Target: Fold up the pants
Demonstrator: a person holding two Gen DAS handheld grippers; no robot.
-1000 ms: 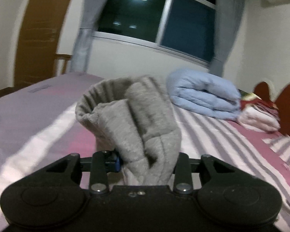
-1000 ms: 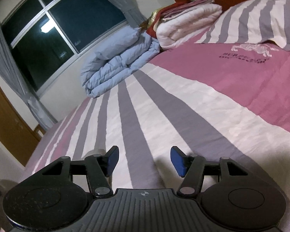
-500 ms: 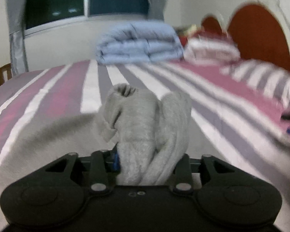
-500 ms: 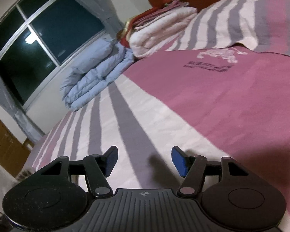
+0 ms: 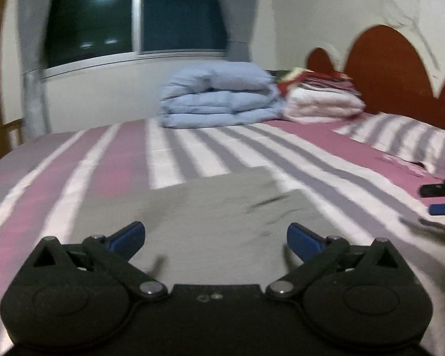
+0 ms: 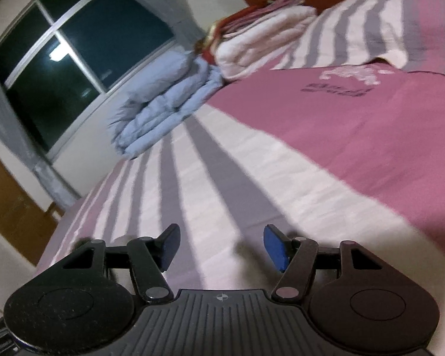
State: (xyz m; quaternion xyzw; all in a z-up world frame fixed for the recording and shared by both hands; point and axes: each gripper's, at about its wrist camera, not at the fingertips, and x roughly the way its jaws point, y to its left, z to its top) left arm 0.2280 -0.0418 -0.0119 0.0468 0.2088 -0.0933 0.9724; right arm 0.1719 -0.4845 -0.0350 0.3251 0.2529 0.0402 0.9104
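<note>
Pants (image 5: 222, 216) lie flat on bed (image 5: 118, 163) beneath left tongs (image 5: 216, 237), whose jaws are opening with nothing between them, presumably releasing a fold; right tongs (image 6: 221, 246) apart, empty.

Right gripper (image 6: 219, 249), black with blue-padded fingers (image 6: 274, 250) parted on nothing, hovers over the pink, white and grey striped bed sheet (image 6: 281, 178); folded pale-blue quilt (image 6: 163, 112) beside stacked white-and-red blankets (image 6: 261, 38) beyond.
</note>
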